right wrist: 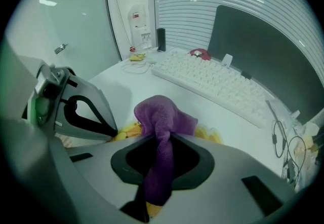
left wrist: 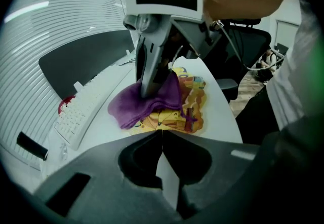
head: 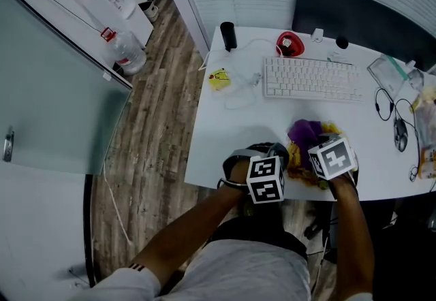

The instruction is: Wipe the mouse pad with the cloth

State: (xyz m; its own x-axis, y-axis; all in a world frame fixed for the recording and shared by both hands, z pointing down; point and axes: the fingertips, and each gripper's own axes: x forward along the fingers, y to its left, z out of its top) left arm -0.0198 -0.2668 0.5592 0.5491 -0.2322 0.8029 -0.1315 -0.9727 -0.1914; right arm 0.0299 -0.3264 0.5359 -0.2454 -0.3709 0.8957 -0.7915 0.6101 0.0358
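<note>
Right gripper (right wrist: 161, 142) fingers pinch purple cloth (right wrist: 162, 111), drawn into a rope along them, bunched end twd keyboard (head: 312, 79). It lies on yellow mouse pad (left wrist: 172, 116) at surface's (head: 225, 129) near edge; pad's long axis prob. along that edge. Left gripper (left wrist: 162, 136) fingers closed, empty, just beside pad. Mouse (head: 400, 134) well apart.

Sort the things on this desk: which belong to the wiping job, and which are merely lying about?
In the job: purple cloth, mouse pad, right gripper shut on the cloth.
Lying about: keyboard, mouse, black cylinder, red object.
</note>
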